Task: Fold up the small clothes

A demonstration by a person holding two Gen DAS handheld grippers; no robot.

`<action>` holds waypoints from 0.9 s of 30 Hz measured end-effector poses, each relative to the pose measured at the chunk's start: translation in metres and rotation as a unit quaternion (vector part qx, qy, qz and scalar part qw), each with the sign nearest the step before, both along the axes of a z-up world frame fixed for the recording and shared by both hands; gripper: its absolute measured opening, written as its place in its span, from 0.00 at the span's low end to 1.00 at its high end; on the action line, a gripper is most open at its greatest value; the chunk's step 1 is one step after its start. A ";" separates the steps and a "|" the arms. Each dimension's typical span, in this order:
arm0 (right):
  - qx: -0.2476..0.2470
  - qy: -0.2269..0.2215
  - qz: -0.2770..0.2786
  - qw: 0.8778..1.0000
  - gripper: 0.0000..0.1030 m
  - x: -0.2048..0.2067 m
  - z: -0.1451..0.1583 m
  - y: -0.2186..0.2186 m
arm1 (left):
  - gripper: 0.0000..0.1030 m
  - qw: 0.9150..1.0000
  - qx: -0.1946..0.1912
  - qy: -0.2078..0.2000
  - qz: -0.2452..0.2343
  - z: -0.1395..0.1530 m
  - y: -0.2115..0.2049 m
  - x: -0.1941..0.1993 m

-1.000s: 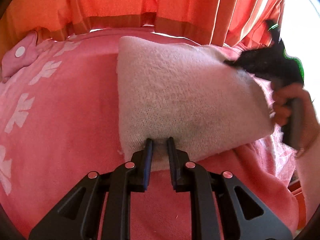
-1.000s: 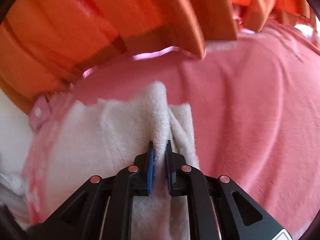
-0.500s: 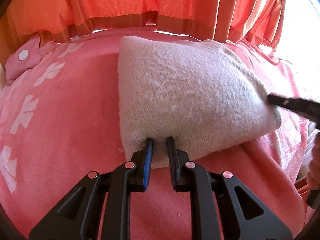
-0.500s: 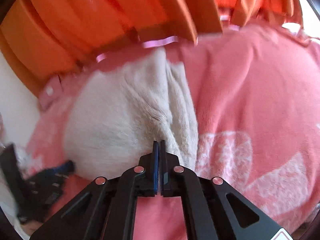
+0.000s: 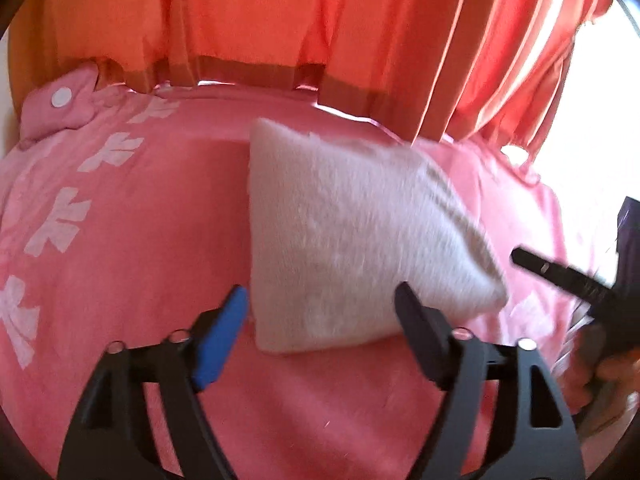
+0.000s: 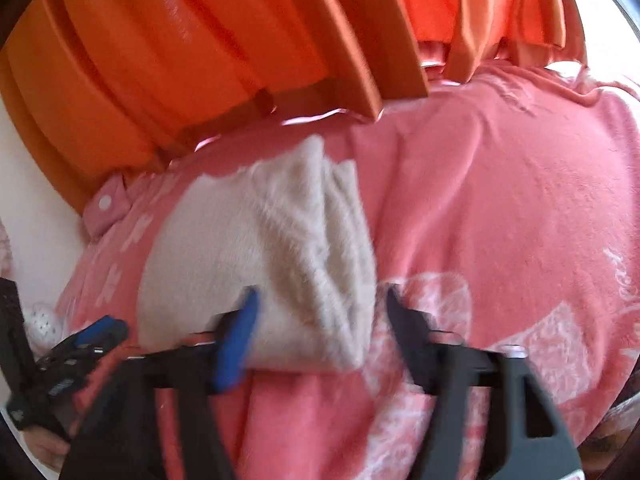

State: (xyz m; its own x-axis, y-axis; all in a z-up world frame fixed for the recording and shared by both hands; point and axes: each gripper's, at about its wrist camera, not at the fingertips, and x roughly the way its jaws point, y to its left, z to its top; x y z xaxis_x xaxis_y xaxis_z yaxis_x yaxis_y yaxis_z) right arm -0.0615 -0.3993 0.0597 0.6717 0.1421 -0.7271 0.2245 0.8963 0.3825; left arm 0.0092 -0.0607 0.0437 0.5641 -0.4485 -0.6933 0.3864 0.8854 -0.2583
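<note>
Both grippers, left gripper (image 5: 320, 312) and right gripper (image 6: 320, 312), stand wide open, holding nothing. The folded cream knit garment (image 5: 352, 240) lies on the pink blanket (image 5: 140, 240); folding appears complete.

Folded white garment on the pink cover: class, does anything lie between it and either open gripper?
Nothing visible does. The folded white garment lies on the pink cover, just beyond the left gripper and the right gripper, both open, with nothing between.
</note>
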 end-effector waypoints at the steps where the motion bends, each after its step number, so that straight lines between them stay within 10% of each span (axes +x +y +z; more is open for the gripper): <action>1: 0.011 0.007 0.001 1.000 0.67 0.009 -0.003 0.001 | 0.79 1.000 -0.004 0.004 0.005 0.001 0.000 0.005; 20: 0.139 0.054 0.034 0.988 0.83 0.074 -0.070 0.002 | 0.96 0.990 -0.077 0.121 0.013 -0.069 -0.031 0.101; 27: 0.177 0.048 0.051 0.982 0.49 0.075 -0.063 0.001 | 0.74 0.992 -0.064 0.106 -0.003 -0.056 -0.030 0.094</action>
